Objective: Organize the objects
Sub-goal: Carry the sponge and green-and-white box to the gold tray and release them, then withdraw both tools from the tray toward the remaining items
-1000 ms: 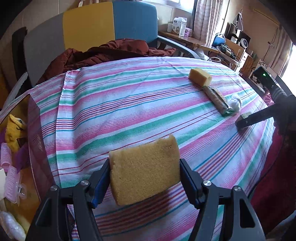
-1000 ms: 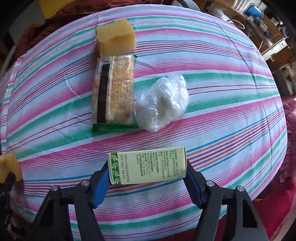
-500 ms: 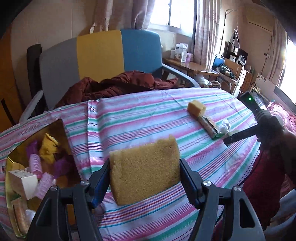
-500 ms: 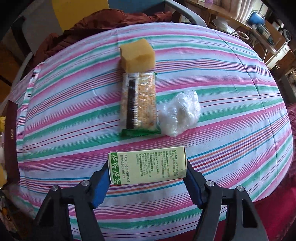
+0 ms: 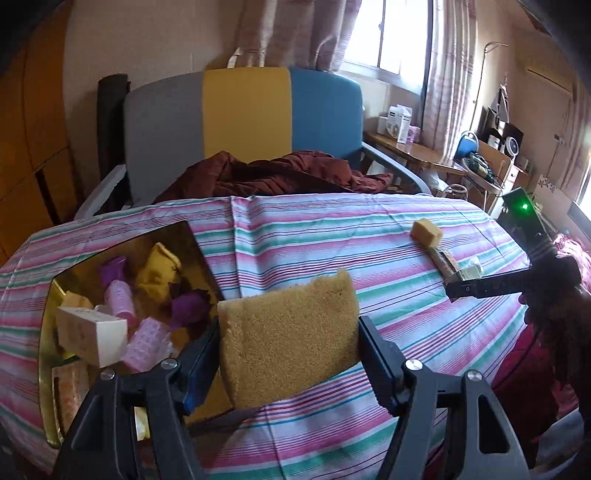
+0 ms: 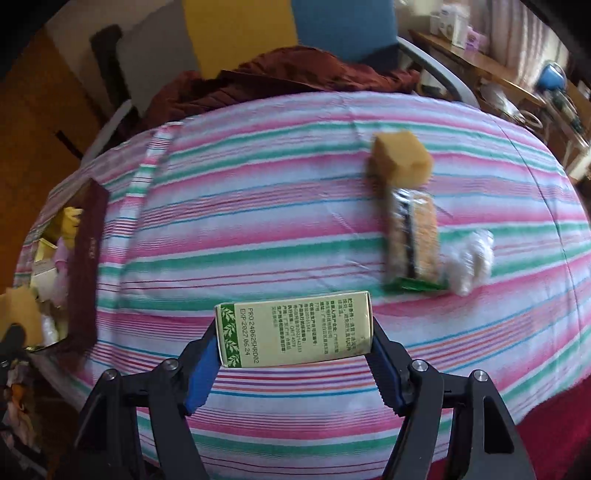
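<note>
1. Surface: a table under a striped cloth (image 5: 332, 236) with pink, green, white and blue bands; the cloth is creased in places.
2. Left gripper (image 5: 288, 343): jaws clamped on a flat tan sponge (image 5: 288, 332), held above the cloth just beside the box.
3. Right gripper (image 6: 295, 332): jaws clamped on a green carton (image 6: 295, 328) with printed text, held above the cloth's near edge.
4. Gold-lined box (image 5: 48, 332) at the table's left side holds pink and purple hair rollers (image 5: 118, 299), a white carton (image 5: 92, 336) and a yellow cloth item (image 5: 159, 266).
5. At the right side lie a sponge block (image 6: 402, 155), a snack pack (image 6: 413, 236) touching it, and a crumpled clear bag (image 6: 469, 258) beside the pack.
6. Room: a grey, yellow and blue chair (image 5: 243, 114) behind the table with a maroon garment (image 5: 273, 173) on it; curtained window (image 5: 388, 33); cluttered wooden side table (image 5: 424, 155) at the right.
</note>
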Demonstrator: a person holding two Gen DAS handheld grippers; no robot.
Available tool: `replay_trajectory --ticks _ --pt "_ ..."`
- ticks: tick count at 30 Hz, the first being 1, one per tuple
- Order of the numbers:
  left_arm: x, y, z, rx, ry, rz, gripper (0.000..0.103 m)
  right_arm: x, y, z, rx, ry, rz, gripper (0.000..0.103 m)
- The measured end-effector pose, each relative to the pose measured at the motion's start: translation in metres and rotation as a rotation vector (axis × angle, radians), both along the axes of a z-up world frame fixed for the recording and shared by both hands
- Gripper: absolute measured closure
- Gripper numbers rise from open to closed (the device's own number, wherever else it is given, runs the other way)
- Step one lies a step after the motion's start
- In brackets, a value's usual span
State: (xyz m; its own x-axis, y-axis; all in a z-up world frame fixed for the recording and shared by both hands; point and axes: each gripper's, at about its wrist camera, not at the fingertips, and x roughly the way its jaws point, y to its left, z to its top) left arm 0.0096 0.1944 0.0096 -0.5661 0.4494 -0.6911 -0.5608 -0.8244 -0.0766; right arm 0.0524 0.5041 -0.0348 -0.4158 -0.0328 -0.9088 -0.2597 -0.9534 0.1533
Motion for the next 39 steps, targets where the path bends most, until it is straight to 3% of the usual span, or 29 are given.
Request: replay_trajectory --ticks 8,14,17,20,21,22,23,26,32,39 --pt "-0.011 -0.042 -0.006 0.013 -0.018 0.095 0.032 -0.034 -0.099 0.017 -0.053 0.12 0.186 0.031" --pt "-0.034 -0.101 -0.009 0.097 -0.063 0.218 0.029 -0.051 -0.175 0.024 -0.104 0.174 0.355 0.031" --pt "-0.056 -0.136 -0.012 0.153 -0.102 0.291 0.021 -0.06 -0.213 0.025 -0.131 0.197 0.433 0.029" --pt "-0.066 -0.16 -0.01 0.156 -0.07 0.352 0.017 -0.069 -0.245 0.023 -0.142 0.206 0.49 0.028" --pt "-0.069 -0.164 -0.01 0.159 -0.068 0.355 0.011 -0.072 -0.253 0.022 -0.14 0.214 0.499 0.025" --pt "-0.072 -0.167 -0.01 0.159 -0.075 0.354 0.003 -0.073 -0.259 0.02 -0.142 0.221 0.507 0.011" --pt "-0.076 -0.169 -0.012 0.151 -0.08 0.359 0.0 -0.075 -0.264 0.019 -0.148 0.224 0.515 0.0" --pt "-0.076 -0.174 -0.013 0.148 -0.072 0.383 0.0 -0.077 -0.271 0.015 -0.15 0.218 0.513 0.0" --pt "-0.065 -0.16 -0.015 0.069 -0.056 0.397 0.001 -0.068 -0.256 0.011 -0.126 0.206 0.47 0.0" --pt "-0.045 -0.126 -0.011 0.022 -0.027 0.317 0.003 -0.047 -0.216 0.01 -0.065 0.213 0.361 0.0"
